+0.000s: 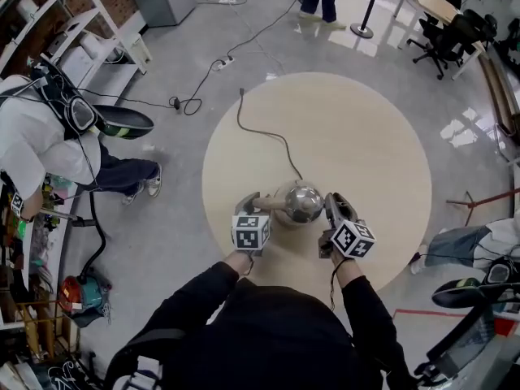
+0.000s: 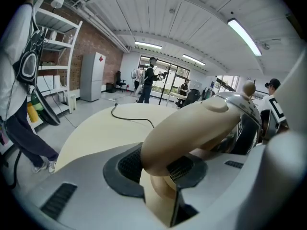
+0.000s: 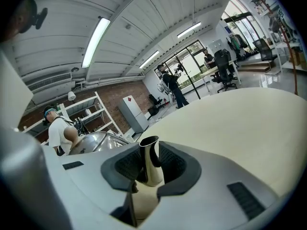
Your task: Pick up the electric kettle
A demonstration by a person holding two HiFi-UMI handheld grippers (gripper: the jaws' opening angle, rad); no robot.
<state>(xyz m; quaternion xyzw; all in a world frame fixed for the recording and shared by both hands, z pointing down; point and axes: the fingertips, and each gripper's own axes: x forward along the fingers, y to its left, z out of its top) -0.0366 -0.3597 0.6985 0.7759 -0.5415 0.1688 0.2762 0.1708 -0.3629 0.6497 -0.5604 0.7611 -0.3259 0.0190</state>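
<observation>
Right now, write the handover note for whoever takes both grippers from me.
Left gripper: shut on the electric kettle's beige handle.
Right gripper: shut on its spout.
Kettle: near the front of the round table, between both grippers; its cord trails across the tabletop.
Done: both grips made.
Left: raise it level and mind the cord. Whether it is already clear of the table cannot be told.

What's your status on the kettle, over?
Left gripper clamped on kettle handle. Right gripper clamped on spout. Cord trails across table, nothing blocking.
</observation>
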